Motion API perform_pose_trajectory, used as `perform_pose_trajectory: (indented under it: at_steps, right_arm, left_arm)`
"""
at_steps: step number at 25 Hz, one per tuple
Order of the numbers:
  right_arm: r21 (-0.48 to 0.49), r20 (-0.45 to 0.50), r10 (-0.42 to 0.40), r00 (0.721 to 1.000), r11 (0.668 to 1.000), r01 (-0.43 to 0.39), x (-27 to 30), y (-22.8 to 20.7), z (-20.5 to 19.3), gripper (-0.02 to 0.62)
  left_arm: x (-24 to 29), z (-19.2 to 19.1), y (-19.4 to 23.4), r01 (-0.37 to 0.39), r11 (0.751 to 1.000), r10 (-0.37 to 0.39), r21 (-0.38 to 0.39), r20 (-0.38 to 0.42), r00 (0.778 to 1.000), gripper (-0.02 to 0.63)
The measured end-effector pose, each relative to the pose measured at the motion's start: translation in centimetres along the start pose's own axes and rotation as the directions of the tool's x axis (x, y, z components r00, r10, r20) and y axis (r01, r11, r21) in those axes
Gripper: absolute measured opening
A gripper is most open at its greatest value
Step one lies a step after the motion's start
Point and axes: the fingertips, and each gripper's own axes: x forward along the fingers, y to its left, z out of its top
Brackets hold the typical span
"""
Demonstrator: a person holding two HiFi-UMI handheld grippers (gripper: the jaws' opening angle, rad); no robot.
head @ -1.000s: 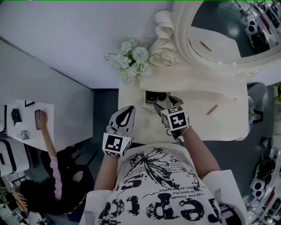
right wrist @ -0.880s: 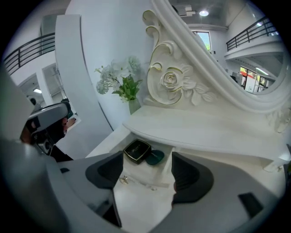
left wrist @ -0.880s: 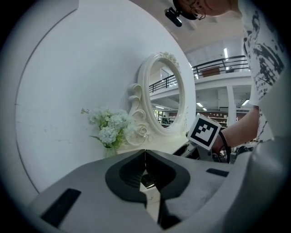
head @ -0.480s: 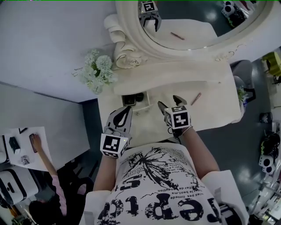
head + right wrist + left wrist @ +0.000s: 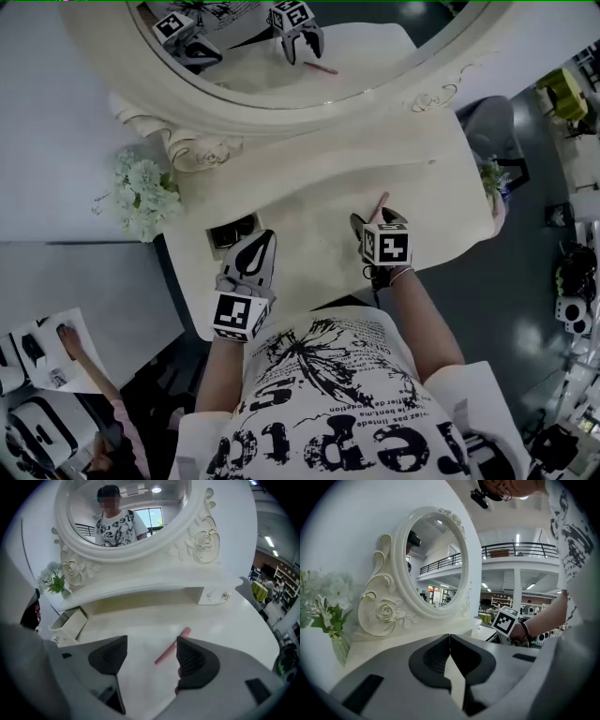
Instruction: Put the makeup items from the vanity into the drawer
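A pink makeup pencil (image 5: 171, 647) lies on the cream vanity top (image 5: 140, 625); in the head view the pencil (image 5: 380, 200) shows just past my right fingertips. My right gripper (image 5: 150, 654) is open, its jaws on either side of the near end of the pencil, not closed on it; the right gripper (image 5: 375, 215) sits right of centre. My left gripper (image 5: 263, 240) is shut and empty, resting near the open small drawer (image 5: 232, 231). In its own view the left gripper (image 5: 450, 641) has its jaws pressed together.
An oval mirror (image 5: 253, 47) in a carved frame stands at the back of the vanity. White flowers (image 5: 141, 192) sit at the back left corner. A closed small drawer (image 5: 213, 595) is at the back right, and the open drawer (image 5: 70, 623) at the left holds dark items.
My right gripper has moved right from beside the open drawer to the pink pencil. The head camera has tilted, so the vanity sits lower in view. The left gripper stays shut.
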Motion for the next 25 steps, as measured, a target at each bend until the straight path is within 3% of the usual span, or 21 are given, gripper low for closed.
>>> perform_pose_trajectory:
  at_steps: [7,8,11,16,20,25]
  right_arm:
    - [0.06,-0.058,-0.036,0.998,0.997,0.039,2.5,-3.8,-1.1,0.325]
    - [0.066,-0.07,-0.045,0.997,0.997,0.05,2.9,-4.0,-1.3,0.307]
    - [0.056,-0.081,-0.094,0.992,0.994,0.098,3.2,-4.7,-1.9,0.155]
    - [0.024,-0.094,-0.097,0.991,0.995,0.1,3.3,-3.8,-2.0,0.058]
    - [0.005,-0.108,-0.067,0.992,0.998,0.068,3.1,-2.6,-1.8,0.057]
    - [-0.064,-0.037,0.005,0.999,0.998,-0.008,1.8,1.2,0.0,0.057]
  left_arm:
    - [2.4,-0.7,-1.0,0.002,1.0,-0.002,-0.004,-0.047,0.999,0.02]
    - [2.5,-0.7,-1.0,0.0,1.0,0.0,-0.003,-0.049,0.999,0.02]
    - [3.0,-0.6,-1.0,-0.006,1.0,0.006,-0.004,-0.048,0.999,0.02]
    - [2.7,-0.5,-0.7,-0.018,1.0,0.018,-0.007,-0.049,0.999,0.02]
    - [1.9,-0.3,-0.5,-0.024,1.0,0.024,-0.007,-0.039,0.999,0.02]
    - [-0.2,0.0,1.0,-0.055,0.998,0.055,0.007,-0.014,0.998,0.02]
